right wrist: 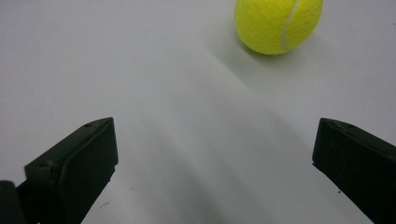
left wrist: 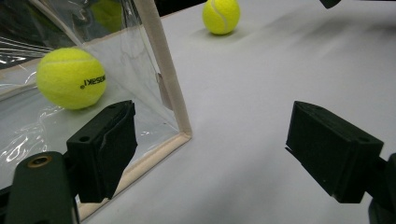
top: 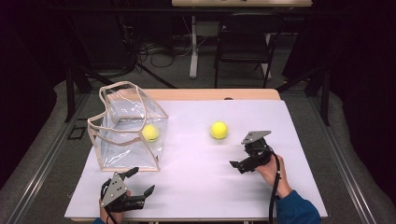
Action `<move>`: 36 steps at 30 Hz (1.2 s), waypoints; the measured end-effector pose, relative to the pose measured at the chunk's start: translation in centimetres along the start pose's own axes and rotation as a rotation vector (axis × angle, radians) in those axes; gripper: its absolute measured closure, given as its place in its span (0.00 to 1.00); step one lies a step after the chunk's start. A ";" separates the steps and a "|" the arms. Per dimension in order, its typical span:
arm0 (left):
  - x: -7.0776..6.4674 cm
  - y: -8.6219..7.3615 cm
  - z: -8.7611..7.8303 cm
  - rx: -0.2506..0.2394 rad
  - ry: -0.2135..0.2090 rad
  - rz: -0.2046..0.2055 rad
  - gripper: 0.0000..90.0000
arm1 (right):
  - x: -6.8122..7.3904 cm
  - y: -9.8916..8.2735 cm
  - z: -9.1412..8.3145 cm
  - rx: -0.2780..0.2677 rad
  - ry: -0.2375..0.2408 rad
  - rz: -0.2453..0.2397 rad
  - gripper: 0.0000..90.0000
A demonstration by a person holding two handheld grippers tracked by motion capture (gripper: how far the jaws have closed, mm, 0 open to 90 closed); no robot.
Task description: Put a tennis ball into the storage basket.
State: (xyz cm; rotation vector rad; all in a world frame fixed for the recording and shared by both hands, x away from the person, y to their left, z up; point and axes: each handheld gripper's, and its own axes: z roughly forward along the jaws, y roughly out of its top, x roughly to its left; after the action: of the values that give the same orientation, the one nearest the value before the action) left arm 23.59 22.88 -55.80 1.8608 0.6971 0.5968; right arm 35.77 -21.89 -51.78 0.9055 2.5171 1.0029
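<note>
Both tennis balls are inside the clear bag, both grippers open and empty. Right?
Not quite. One tennis ball is inside the clear bag; the other tennis ball lies loose on the table, as the high view shows. The left gripper and right gripper are open and empty.

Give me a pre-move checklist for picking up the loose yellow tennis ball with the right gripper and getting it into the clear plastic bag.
1. Right gripper open wide, nothing between its jaws: ok.
2. Loose yellow tennis ball free on the white table, nothing touching it: ok.
3. Ball lined up between the right jaws: not ok; in the right gripper view it lies ahead and off to one side.
4. Clear plastic bag with beige trim standing, top open: ok.
5. Room in the bag beside the yellow tennis ball already inside: ok, it seems.
6. Left gripper open beside the bag's near corner, ready to steady it: ok.
</note>
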 end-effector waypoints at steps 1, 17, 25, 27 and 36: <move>0.0 0.0 0.0 0.001 0.000 0.000 0.18 | -0.1 0.1 0.0 0.005 -0.002 0.003 0.00; 0.0 0.0 0.1 0.001 -0.002 0.003 0.18 | -1.4 2.7 0.6 0.026 0.000 0.033 0.00; 0.1 0.0 0.1 -0.002 -0.005 0.000 0.18 | -1.5 4.6 1.2 0.032 0.026 0.040 0.00; 0.1 0.0 0.2 -0.002 -0.006 -0.001 0.18 | -1.6 5.0 1.4 0.035 0.032 0.033 0.00; 0.0 0.0 0.2 -0.002 -0.007 -0.002 0.18 | -1.2 6.1 2.5 0.072 0.021 -0.007 0.00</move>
State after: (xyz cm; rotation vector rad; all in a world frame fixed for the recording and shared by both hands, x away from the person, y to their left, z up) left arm 23.77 22.77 -55.86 1.8593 0.6940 0.5895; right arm 40.63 -17.97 -49.36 0.9105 2.5873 0.9292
